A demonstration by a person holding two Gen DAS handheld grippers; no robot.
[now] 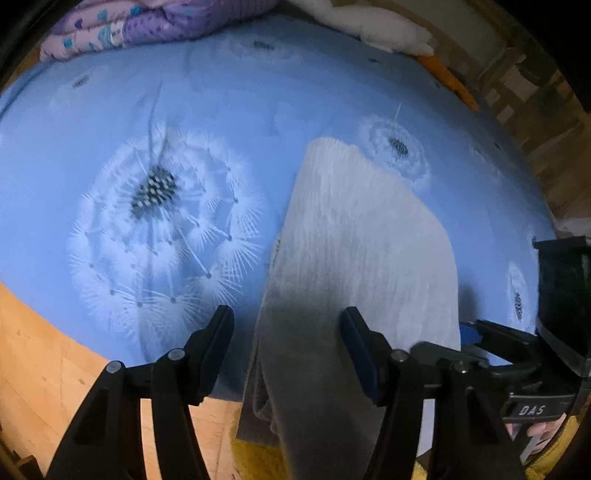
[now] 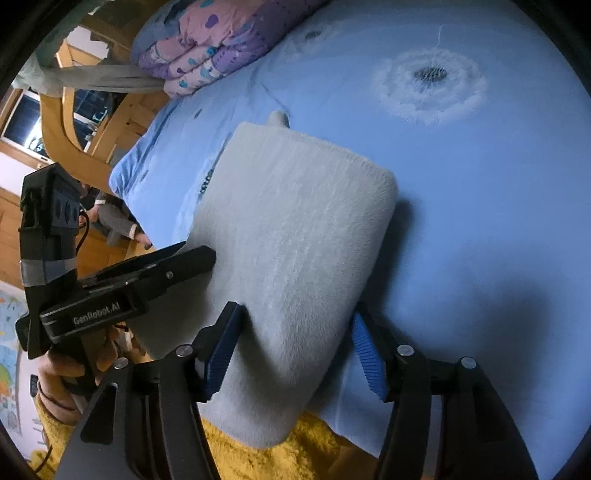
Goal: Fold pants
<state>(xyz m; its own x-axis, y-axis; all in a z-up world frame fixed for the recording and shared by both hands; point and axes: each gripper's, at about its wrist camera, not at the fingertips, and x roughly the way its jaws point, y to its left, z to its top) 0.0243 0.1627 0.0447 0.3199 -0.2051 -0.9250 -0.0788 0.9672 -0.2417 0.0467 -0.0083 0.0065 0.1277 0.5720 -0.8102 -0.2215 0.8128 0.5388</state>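
Observation:
The pants (image 1: 362,258) are pale grey ribbed fabric, folded lengthwise into a long strip on the blue dandelion-print bed sheet (image 1: 221,110). Their near end hangs over the bed's front edge. My left gripper (image 1: 288,328) is open, its jaws astride the near end of the strip. In the right wrist view the pants (image 2: 295,229) lie in the middle, and my right gripper (image 2: 297,332) is open with its blue pads (image 2: 365,350) on either side of the near end. The left gripper (image 2: 199,258) shows from the side at the strip's left edge, looking nearly closed.
A folded purple quilt (image 1: 147,26) lies at the bed's far end. A white and orange plush toy (image 1: 391,29) lies at the far right. A wooden bed frame (image 1: 37,362) runs along the near edge. A yellow fleece sleeve (image 2: 288,454) is below.

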